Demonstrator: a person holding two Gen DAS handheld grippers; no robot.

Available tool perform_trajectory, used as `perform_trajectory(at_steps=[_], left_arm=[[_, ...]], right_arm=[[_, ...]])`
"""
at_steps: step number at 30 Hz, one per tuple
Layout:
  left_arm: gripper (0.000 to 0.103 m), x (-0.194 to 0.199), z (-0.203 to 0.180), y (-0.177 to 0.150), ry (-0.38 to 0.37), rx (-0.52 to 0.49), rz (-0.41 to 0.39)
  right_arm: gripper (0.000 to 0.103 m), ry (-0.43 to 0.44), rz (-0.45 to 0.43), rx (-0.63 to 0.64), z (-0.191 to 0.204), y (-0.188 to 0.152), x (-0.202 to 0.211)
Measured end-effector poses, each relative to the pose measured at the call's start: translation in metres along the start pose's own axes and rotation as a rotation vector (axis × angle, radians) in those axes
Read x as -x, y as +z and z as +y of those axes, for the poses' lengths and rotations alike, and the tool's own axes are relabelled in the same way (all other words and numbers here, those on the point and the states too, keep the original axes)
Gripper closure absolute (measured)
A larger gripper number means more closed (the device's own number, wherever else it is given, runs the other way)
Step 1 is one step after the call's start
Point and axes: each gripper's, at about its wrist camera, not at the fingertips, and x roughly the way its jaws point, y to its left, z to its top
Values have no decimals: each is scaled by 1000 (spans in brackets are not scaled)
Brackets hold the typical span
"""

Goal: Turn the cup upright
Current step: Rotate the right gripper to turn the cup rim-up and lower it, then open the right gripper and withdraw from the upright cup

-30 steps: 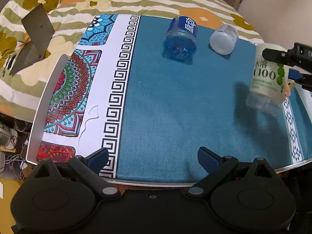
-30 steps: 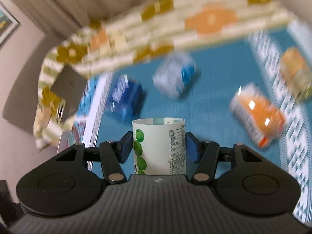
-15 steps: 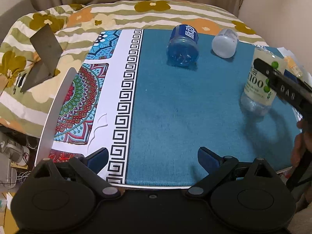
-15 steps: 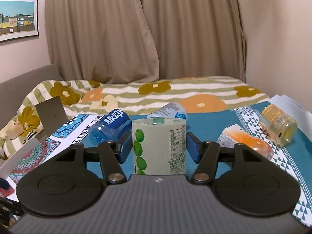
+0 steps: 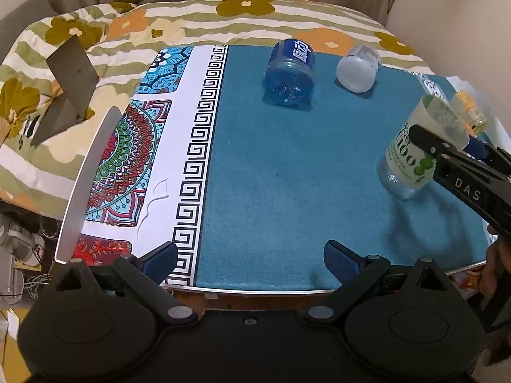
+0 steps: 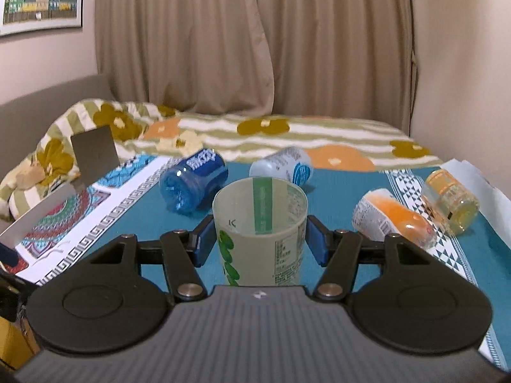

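The cup (image 6: 260,229) is a clear cut-off bottle with a white label and green dots. My right gripper (image 6: 259,241) is shut on its sides and holds it mouth up, slightly tilted. In the left wrist view the cup (image 5: 412,156) sits at the right of the blue cloth (image 5: 287,172), its base at or just above the cloth, with the right gripper's black fingers (image 5: 429,145) around it. My left gripper (image 5: 250,260) is open and empty over the table's near edge.
A blue cup (image 5: 289,75) and a white cup (image 5: 357,68) lie on their sides at the back of the cloth. An orange cup (image 6: 394,218) and a yellow cup (image 6: 450,201) lie at the right. A bed with a flowered blanket (image 5: 191,28) lies behind the table.
The right gripper has turned the cup from sideways to mouth up and lowered it toward the cloth. The left gripper has stayed open near the front edge.
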Motion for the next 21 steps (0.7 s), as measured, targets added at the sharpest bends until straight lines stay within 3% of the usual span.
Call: perform_trajectory(at_steps=[8, 14, 17, 21], left_arm=[[3, 6, 4, 2, -36, 43, 15], [3, 13, 2, -1, 2, 39, -17], [3, 15, 1, -3, 16, 27, -27], [3, 18, 0, -5, 11, 26, -28]], right_arm=[[27, -13, 133, 23, 6, 17, -9], [25, -8, 172, 3, 5, 22, -9], [3, -17, 175, -3, 6, 21, -10], [0, -17, 182, -10, 5, 20, -9]])
